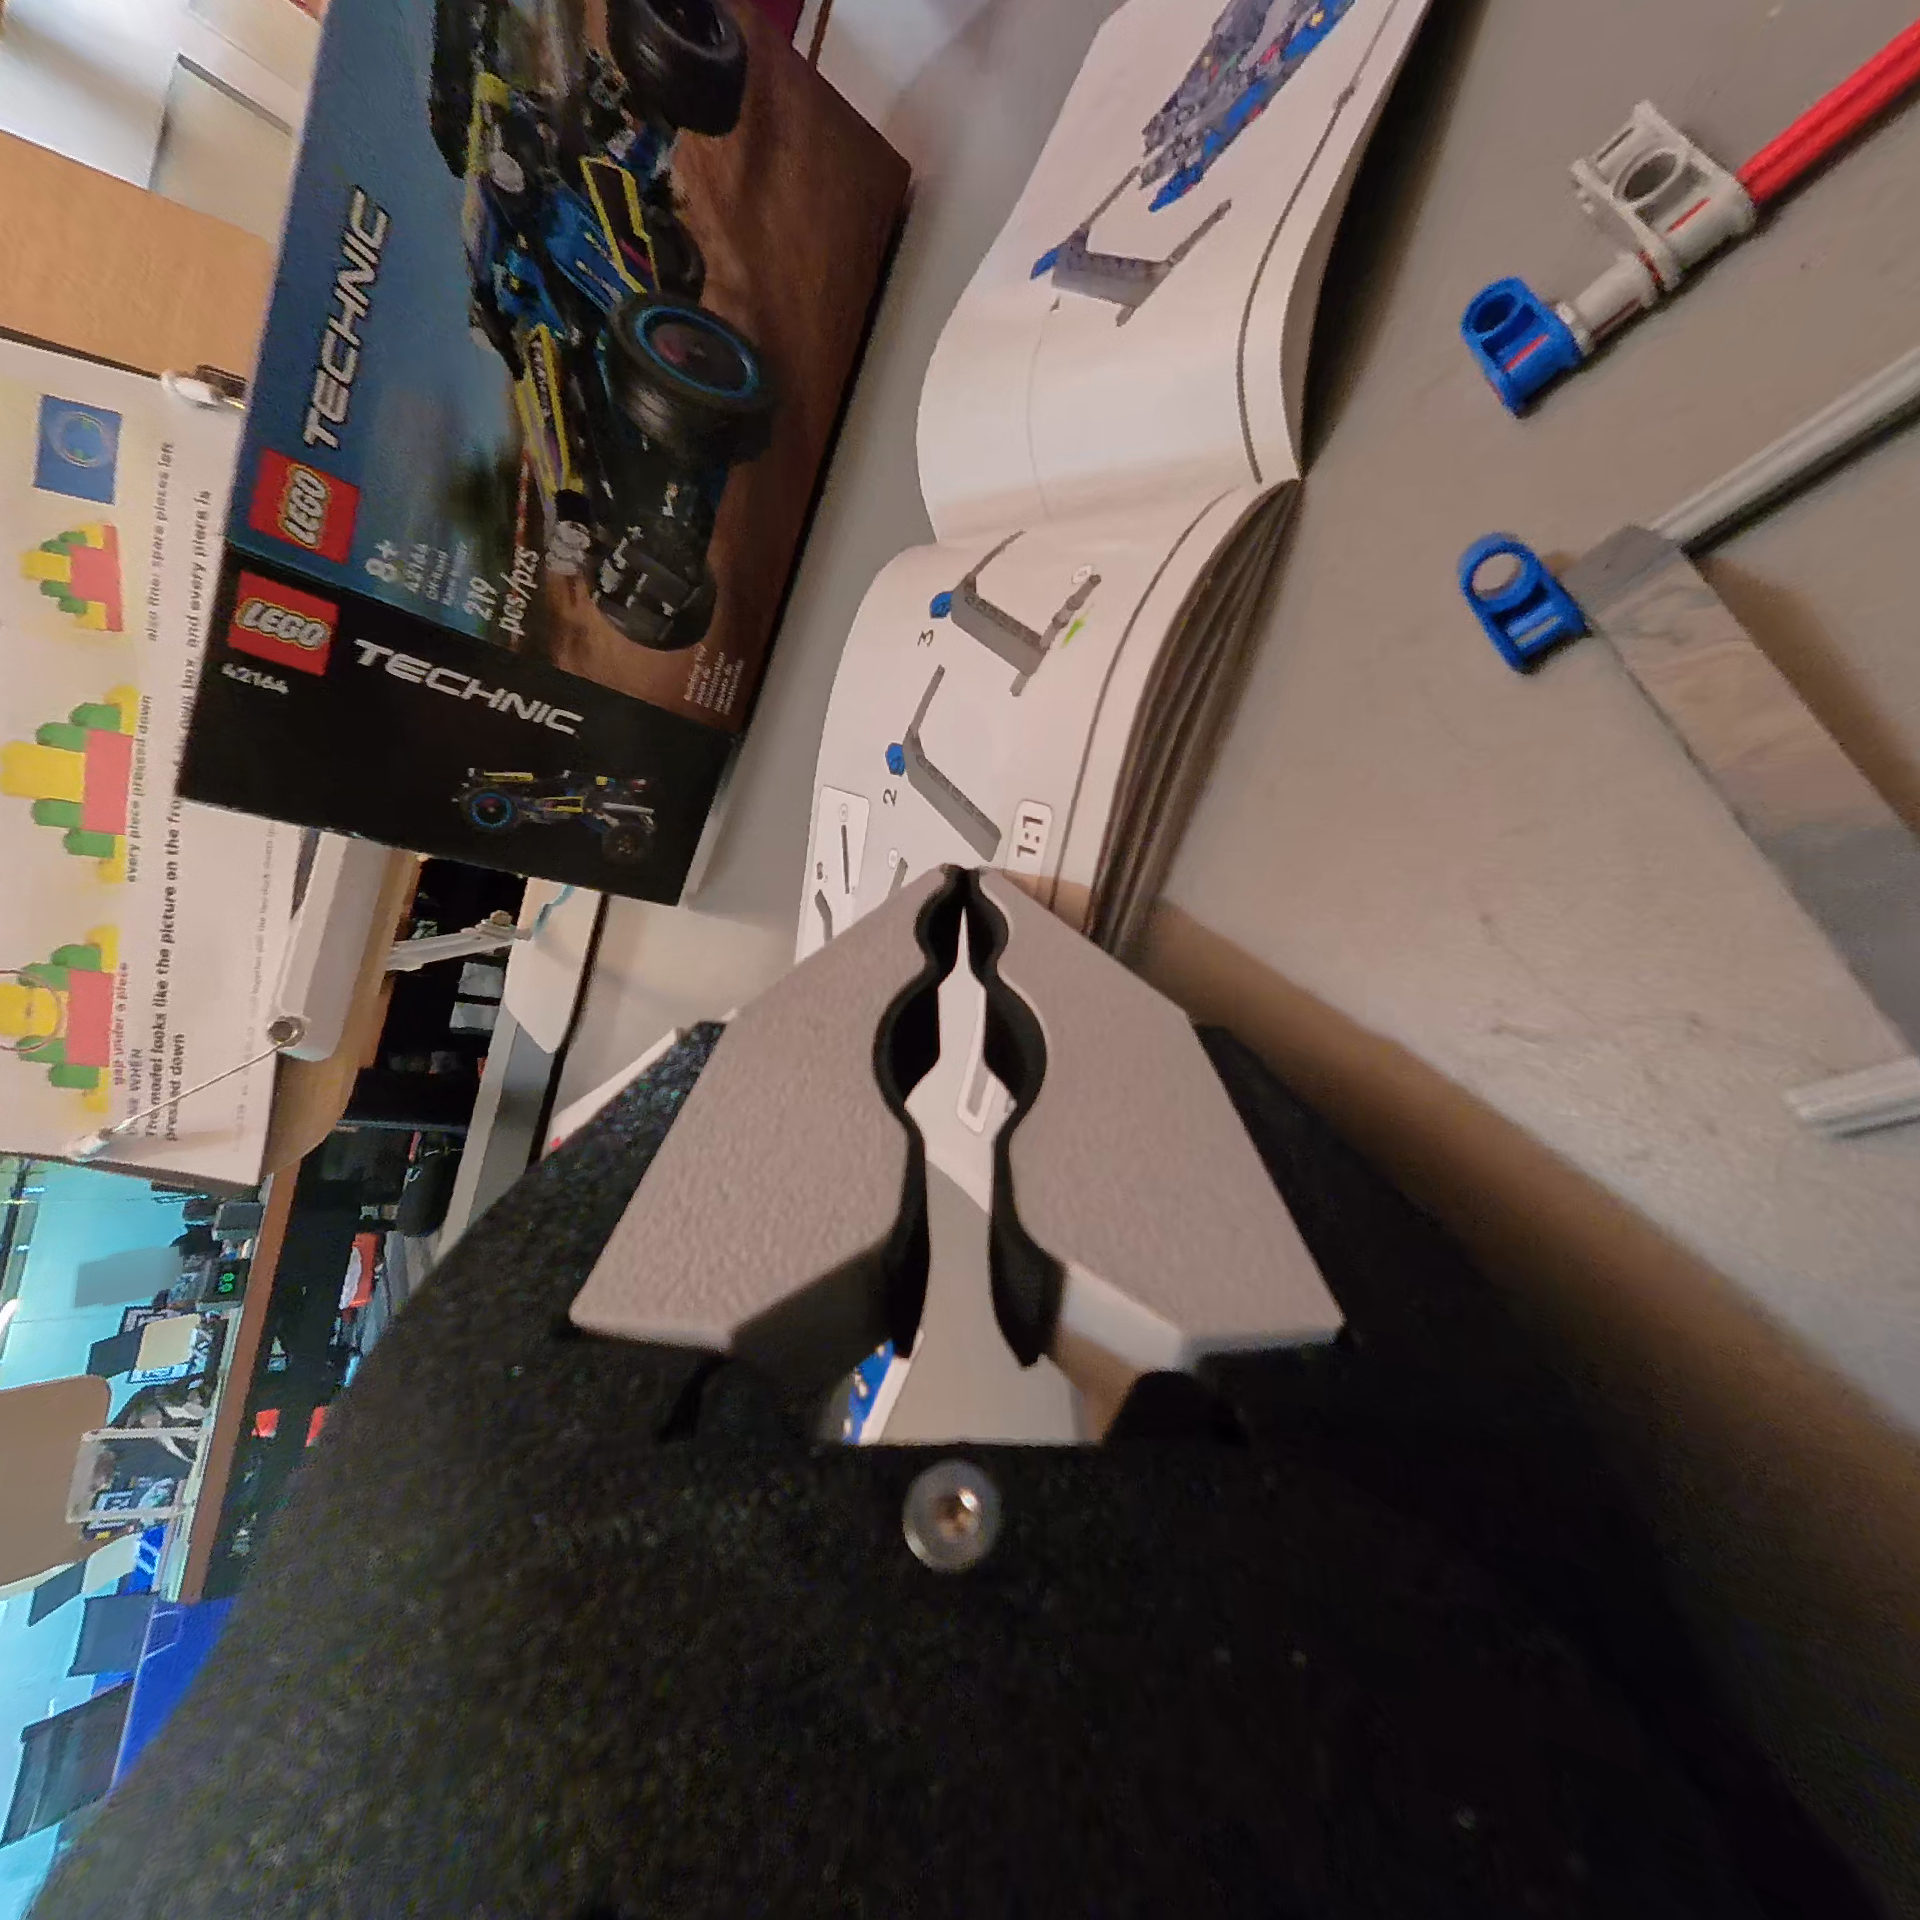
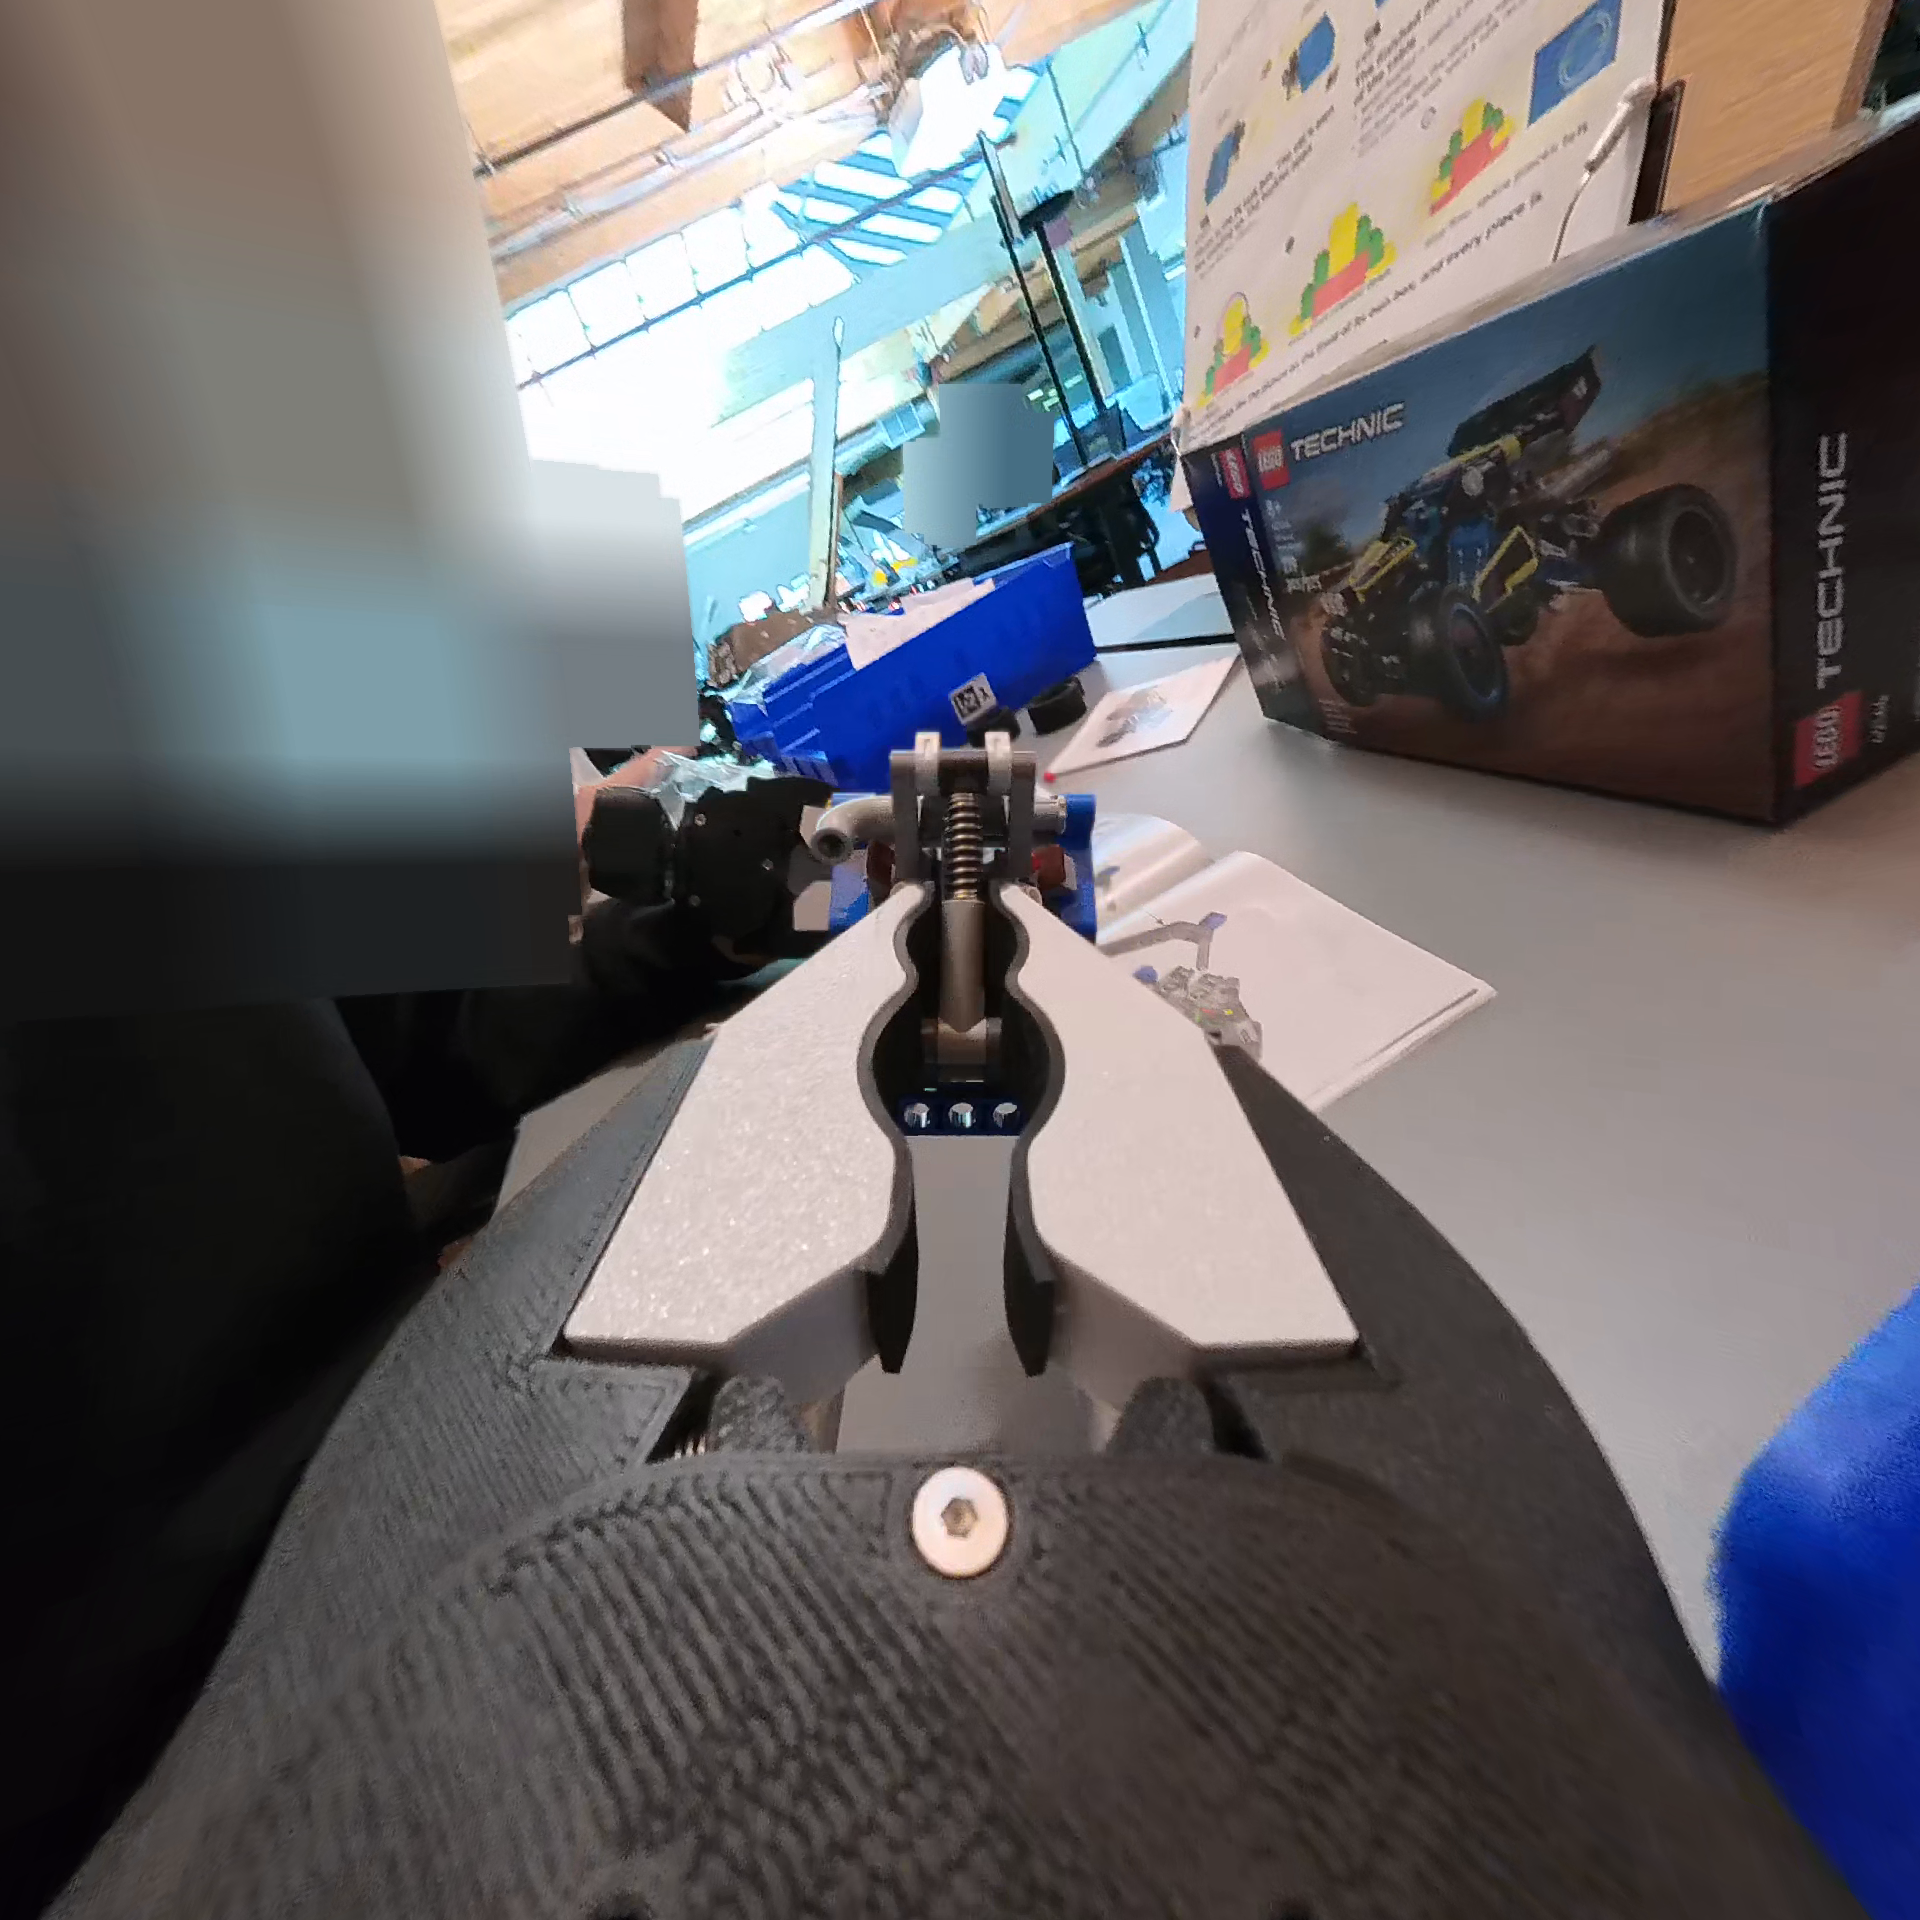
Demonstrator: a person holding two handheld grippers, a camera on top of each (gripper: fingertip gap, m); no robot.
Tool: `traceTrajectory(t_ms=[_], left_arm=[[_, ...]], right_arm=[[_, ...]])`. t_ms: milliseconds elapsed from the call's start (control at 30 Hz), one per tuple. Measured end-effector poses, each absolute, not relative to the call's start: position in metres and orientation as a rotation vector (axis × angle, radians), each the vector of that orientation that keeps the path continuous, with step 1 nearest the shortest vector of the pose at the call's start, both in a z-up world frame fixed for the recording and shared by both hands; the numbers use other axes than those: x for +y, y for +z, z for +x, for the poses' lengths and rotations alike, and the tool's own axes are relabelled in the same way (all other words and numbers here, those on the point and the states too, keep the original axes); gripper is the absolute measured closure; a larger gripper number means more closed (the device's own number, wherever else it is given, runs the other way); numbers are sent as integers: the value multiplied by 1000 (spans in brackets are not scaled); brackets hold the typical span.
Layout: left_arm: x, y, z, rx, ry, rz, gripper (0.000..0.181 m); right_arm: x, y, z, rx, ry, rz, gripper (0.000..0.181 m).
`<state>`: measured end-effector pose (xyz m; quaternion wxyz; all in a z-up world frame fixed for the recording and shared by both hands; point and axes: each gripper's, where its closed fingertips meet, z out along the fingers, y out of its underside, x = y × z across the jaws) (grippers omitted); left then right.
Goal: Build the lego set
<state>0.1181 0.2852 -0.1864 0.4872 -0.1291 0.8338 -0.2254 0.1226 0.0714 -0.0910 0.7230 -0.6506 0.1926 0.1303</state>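
Your left gripper (image 1: pixel 964 883) has its fingers closed with nothing between them, the tips over the open instruction booklet (image 1: pixel 1049 665) on the grey table (image 1: pixel 1403 831); the set's box (image 1: pixel 488 436), blue and black with a printed logo and a buggy picture, stands just beside the booklet. Your right gripper (image 2: pixel 961 899) has its fingers clamped on the half-built model (image 2: pixel 966 821), a grey and blue frame with a spring shock absorber, held above the table. Two blue connectors (image 1: pixel 1512 597) lie near a grey beam (image 1: pixel 1756 748).
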Motion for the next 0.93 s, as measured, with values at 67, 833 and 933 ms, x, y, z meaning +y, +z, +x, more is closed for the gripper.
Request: traceTrajectory(t_ms=[67,833,933], left_arm=[[285,-183,118,2012,-556,-312,181],[283,-179,118,1986,-568,-297,181],[283,-179,118,1987,-568,-294,181]], right_arm=[[71,-89,122,419,296,-1421,176],[72,-88,119,361,227,-1454,176],[73,-90,119,360,212,-1468,176]])
